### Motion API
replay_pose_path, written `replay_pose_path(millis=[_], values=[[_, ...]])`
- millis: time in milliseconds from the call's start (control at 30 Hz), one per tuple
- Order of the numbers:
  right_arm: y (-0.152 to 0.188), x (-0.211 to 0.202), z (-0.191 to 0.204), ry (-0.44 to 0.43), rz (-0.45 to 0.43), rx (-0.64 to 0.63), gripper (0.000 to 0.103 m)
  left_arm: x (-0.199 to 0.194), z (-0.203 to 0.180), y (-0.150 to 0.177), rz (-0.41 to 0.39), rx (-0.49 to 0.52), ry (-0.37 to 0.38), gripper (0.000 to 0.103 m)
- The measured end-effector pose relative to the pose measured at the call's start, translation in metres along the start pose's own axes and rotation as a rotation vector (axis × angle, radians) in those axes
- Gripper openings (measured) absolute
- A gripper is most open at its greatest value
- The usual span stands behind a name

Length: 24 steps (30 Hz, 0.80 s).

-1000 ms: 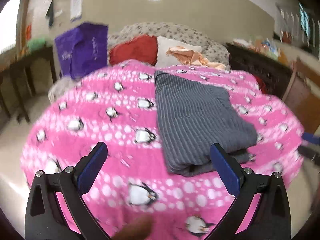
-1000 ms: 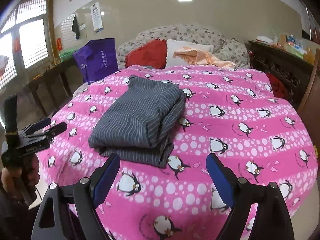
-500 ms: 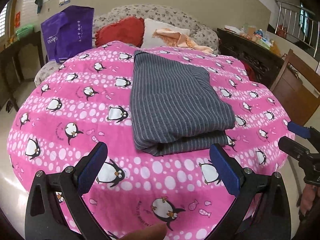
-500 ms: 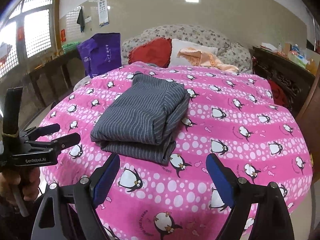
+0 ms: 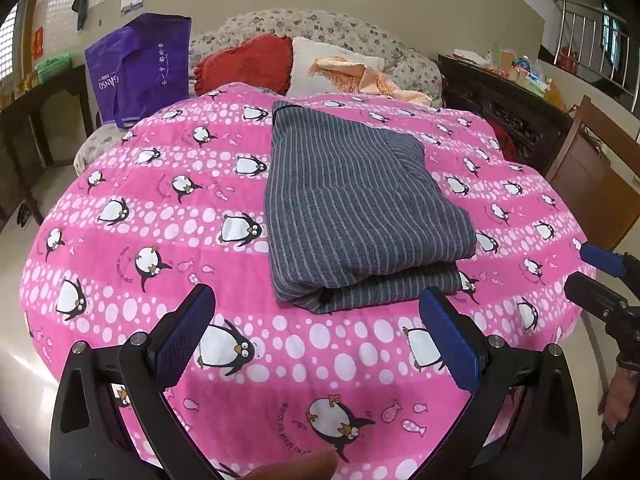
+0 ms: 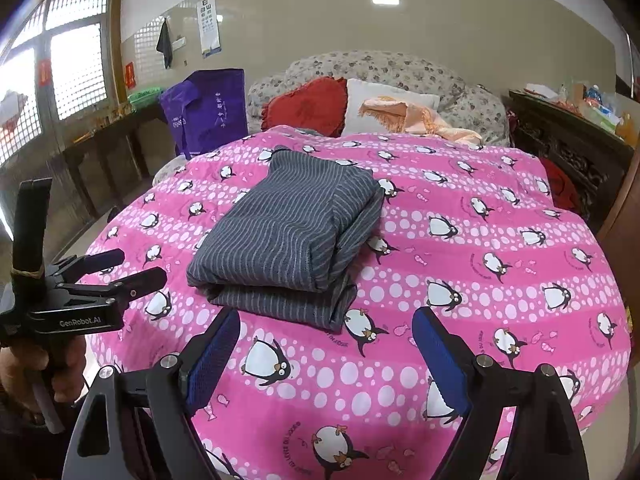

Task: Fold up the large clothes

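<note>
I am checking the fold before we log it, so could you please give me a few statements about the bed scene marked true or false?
1. The grey garment lies folded on the pink blanket. True.
2. The left gripper clamps the garment. False: its jaws are open and empty, short of it.
3. The right gripper is open. True.
4. The purple bag sits on the garment. False: it stands beside the bed.

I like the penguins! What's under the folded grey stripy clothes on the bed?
The folded grey striped garment lies right on the pink penguin blanket. Penguins show all around it, but whichever ones lie beneath it are covered.
</note>
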State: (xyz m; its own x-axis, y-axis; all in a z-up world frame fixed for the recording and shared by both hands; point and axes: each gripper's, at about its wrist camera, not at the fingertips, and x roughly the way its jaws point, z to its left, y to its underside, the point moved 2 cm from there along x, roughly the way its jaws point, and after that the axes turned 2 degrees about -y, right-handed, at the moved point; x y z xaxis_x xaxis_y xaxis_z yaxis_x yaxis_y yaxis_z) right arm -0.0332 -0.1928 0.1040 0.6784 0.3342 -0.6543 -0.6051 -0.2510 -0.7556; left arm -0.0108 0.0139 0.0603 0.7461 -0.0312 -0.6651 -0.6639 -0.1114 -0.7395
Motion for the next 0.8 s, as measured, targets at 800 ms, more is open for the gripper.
replay_pose_path(millis=[800], values=[[0.0026,0.0001,0.0003,-0.018,-0.004,0.008,0.086,0.0092,-0.0036,0.009,0.026,0.016,-0.012,0.102]])
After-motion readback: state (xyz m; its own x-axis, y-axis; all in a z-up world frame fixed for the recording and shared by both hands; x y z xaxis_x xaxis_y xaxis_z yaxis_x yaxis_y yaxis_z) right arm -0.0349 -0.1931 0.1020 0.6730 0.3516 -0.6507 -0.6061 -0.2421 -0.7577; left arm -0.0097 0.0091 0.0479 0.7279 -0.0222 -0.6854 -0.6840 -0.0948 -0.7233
